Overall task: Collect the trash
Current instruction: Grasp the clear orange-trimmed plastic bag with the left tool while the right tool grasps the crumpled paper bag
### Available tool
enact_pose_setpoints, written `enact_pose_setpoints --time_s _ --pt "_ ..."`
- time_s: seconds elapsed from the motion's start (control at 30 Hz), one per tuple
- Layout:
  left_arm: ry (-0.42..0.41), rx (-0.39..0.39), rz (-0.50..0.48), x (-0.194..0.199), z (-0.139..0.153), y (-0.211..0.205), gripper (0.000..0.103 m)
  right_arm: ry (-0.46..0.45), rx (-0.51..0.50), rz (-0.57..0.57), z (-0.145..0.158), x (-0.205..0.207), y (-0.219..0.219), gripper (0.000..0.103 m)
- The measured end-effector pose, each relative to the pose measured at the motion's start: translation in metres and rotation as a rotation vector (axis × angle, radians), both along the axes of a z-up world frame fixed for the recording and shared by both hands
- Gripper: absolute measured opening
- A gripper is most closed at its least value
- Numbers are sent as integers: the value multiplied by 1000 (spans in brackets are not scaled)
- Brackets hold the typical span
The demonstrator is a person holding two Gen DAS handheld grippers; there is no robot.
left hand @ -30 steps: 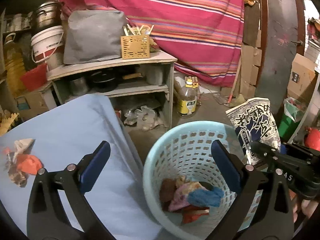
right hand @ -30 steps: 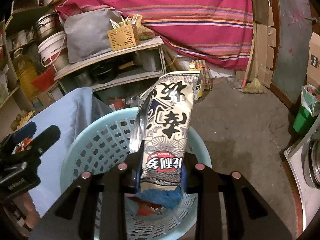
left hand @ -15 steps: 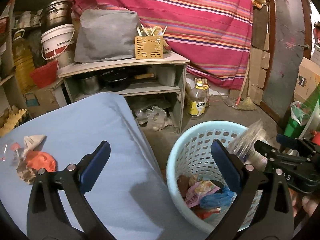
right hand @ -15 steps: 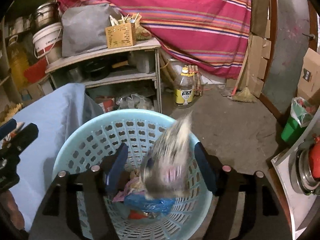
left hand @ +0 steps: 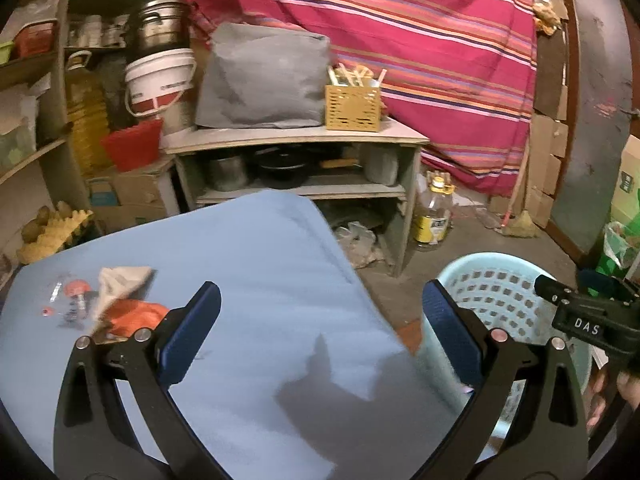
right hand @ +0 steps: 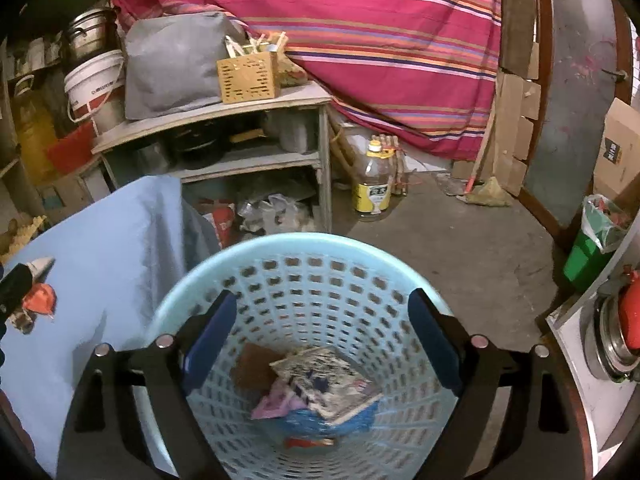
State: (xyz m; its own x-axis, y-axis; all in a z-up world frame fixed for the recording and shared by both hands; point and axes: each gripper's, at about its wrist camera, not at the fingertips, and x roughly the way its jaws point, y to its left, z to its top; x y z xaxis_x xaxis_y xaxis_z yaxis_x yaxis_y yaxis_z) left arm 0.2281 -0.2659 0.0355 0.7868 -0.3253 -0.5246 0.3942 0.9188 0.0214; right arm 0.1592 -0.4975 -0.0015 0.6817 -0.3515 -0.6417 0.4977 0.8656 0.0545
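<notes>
A light blue plastic basket [right hand: 304,252] stands on the floor beside the blue-covered table [left hand: 260,264]. Inside it lie the black-and-white snack bag [right hand: 332,380] and other wrappers. My right gripper [right hand: 320,340] is open and empty just above the basket. My left gripper [left hand: 320,324] is open and empty over the table. Orange and white trash scraps [left hand: 120,300] lie on the table to the left of its left finger. The basket [left hand: 500,280] and the right gripper [left hand: 584,312] also show in the left wrist view.
A grey shelf unit [left hand: 296,140] with pots, a grey bag and a yellow box stands behind the table. An oil bottle [right hand: 372,188] stands on the floor. A green bin [right hand: 584,256] and a metal counter edge [right hand: 576,344] are at the right.
My right gripper opened and the snack bag dropped into the basket. My left gripper swung left, away from the basket and over the table towards the scraps.
</notes>
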Motion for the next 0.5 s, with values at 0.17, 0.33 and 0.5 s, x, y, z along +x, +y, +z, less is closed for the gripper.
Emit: enact_pose_setpoints --time_s 0.17,0.33,0.5 --pt "-6 7 52 11 2 40 97 -7 -6 45 5 22 34 90" --pt "4 31 107 30 -2 81 98 -7 15 105 5 52 75 93" --pt "11 74 197 57 -7 139 98 0 27 157 3 79 115 95"
